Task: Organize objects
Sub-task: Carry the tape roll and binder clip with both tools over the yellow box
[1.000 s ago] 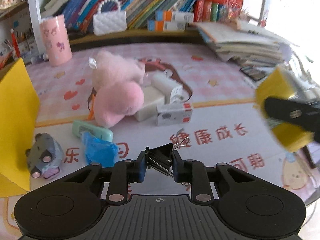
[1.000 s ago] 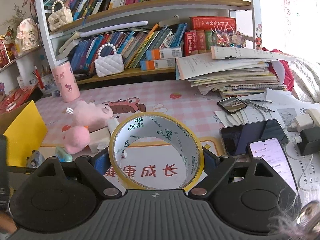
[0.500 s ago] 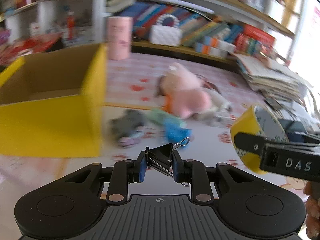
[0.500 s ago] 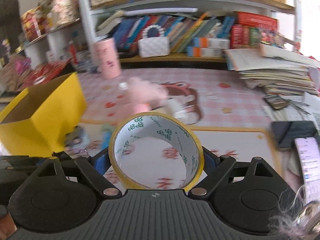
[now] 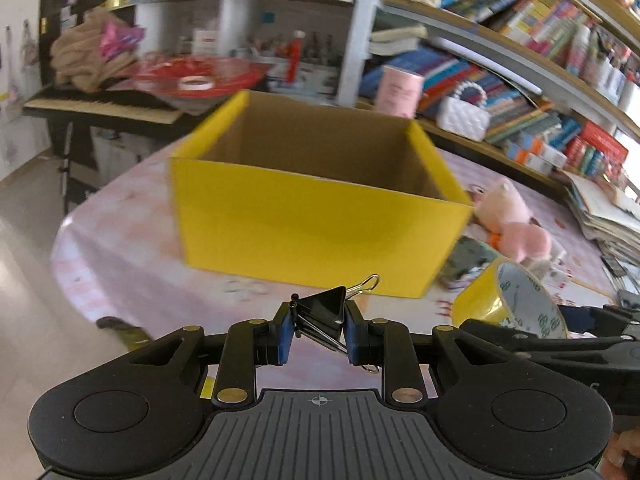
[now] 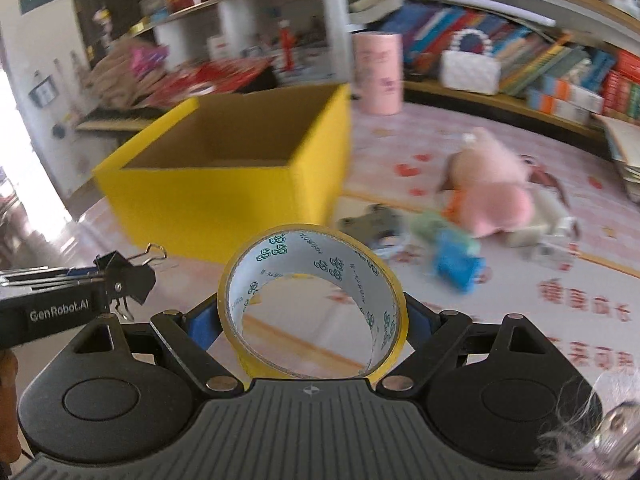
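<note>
My left gripper is shut on a black binder clip with silver wire handles. Ahead of it stands an open yellow cardboard box with a brown inside, nothing visible in it. My right gripper is shut on a roll of yellow tape, held upright between its blue pads. In the right wrist view the box is ahead to the left, and the left gripper with the clip is at the left edge. The tape roll shows at the right of the left wrist view.
A pink plush toy, a grey toy car, a blue packet and small white boxes lie on the pink tablecloth right of the box. A pink cylinder, a white handbag and bookshelves stand behind. The table's edge drops off at left.
Both grippers have swung left across the table with their loads still held. The yellow box, at the left edge before, now stands straight ahead; the toys have slid to the right.
</note>
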Demonstrator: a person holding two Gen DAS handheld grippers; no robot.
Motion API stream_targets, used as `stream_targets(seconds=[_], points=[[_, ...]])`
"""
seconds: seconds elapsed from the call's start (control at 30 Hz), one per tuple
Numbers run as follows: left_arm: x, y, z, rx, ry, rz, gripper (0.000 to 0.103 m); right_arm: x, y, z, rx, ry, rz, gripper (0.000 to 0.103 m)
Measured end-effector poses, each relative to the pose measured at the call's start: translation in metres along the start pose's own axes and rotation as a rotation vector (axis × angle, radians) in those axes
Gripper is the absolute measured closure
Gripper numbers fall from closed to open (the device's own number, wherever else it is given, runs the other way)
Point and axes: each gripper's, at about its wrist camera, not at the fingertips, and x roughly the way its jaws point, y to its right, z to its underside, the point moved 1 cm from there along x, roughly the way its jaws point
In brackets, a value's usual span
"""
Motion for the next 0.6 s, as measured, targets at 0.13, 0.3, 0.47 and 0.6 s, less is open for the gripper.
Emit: stream_targets(seconds=[0.13,0.3,0.47,0.6], points=[[-0.01,-0.028,0.0,-0.015,0.014,-0.008,0.079,0.002,-0.034,0.001,-0.028,-0.004,-0.02,0.015],[-0.021,-0.054,0.001,-0.007,0.031,0.007,0.079,0.002,-0.067,0.005,-0.044,0.001,-0.023,0.015],[-0.03,-0.074,0.002,0.016,0.051,0.03,0.079,0.001,-0.087,0.01,-0.031,0.013,-0.008,0.015],[-0.034,-0.085,0.002,0.033,0.061,0.045,0.079,0.0,-0.104,0.014,-0.021,0.02,0.005,0.015]])
